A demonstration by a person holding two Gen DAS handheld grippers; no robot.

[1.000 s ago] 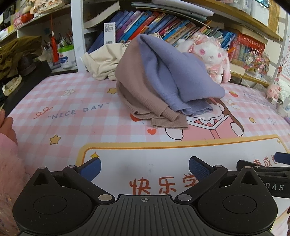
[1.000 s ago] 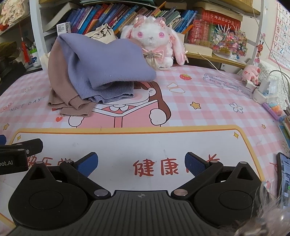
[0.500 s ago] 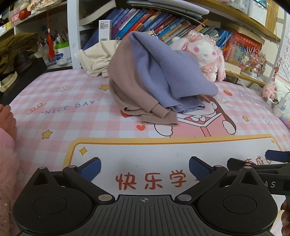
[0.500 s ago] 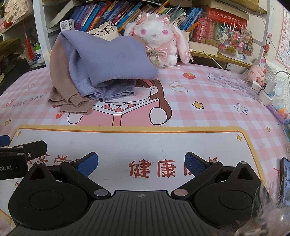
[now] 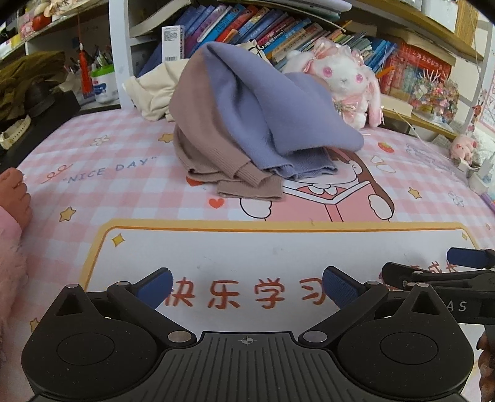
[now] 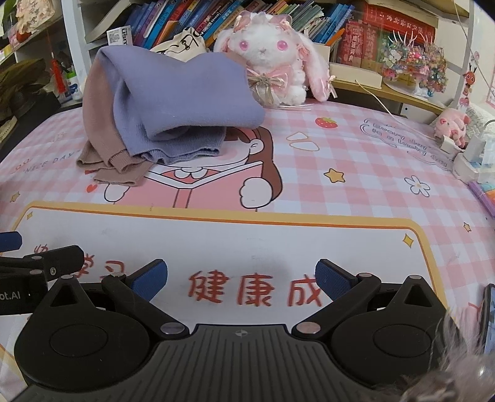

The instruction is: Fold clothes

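Observation:
A lilac knit garment (image 5: 272, 114) (image 6: 182, 92) lies heaped over a mauve-brown knit garment (image 5: 210, 148) (image 6: 102, 123) at the far middle of the pink checked mat. A cream garment (image 5: 151, 92) is bunched behind them by the shelf. My left gripper (image 5: 247, 286) hovers open over the mat's white panel, well short of the pile. My right gripper (image 6: 241, 278) is also open and empty, beside the left one. In each wrist view the other gripper shows at the frame's edge.
A white and pink plush rabbit (image 6: 269, 55) sits behind the pile against the bookshelf (image 5: 278, 27). A small pink pig toy (image 6: 451, 123) and a charger (image 6: 473, 154) lie at the right edge. A phone (image 6: 488, 318) lies near right. A hand (image 5: 14, 198) rests at left.
Both grippers have drifted forward and rightward over the mat, so the pile looks nearer. Their jaws stayed open and the clothes have not moved.

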